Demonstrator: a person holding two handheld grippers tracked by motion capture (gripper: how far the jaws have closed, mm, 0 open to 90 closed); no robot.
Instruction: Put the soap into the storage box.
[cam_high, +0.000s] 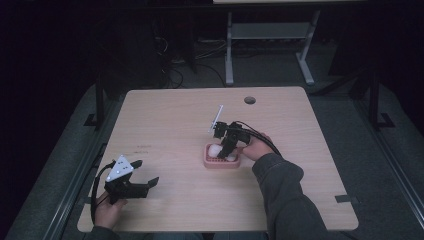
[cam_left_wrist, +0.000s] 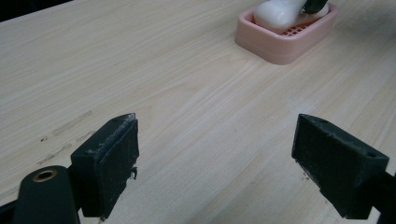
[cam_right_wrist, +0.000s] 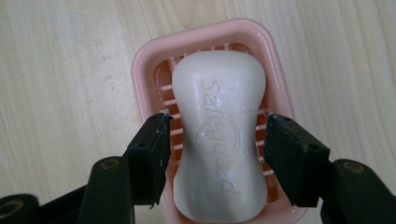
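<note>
A white bar of soap (cam_right_wrist: 217, 93) with raised lettering lies in a pink slatted soap dish (cam_right_wrist: 140, 70) near the table's middle (cam_high: 220, 164). My right gripper (cam_right_wrist: 215, 154) points down over the dish with one jaw on each side of the bar's narrow waist. Thin gaps with slats showing separate the pads from the soap, so it is open around the bar. My left gripper (cam_high: 146, 172) rests near the front left of the table, open wide with bare wood between its jaws (cam_left_wrist: 215, 154). From there the dish (cam_left_wrist: 285, 46) and soap (cam_left_wrist: 275, 14) lie ahead to the right.
The light wooden table (cam_high: 165, 125) has a round cable hole (cam_high: 250, 100) near its far edge. Faint dark marks (cam_left_wrist: 70, 126) show on the wood by the left gripper. A desk frame (cam_high: 270, 35) and cables stand on the dark floor beyond.
</note>
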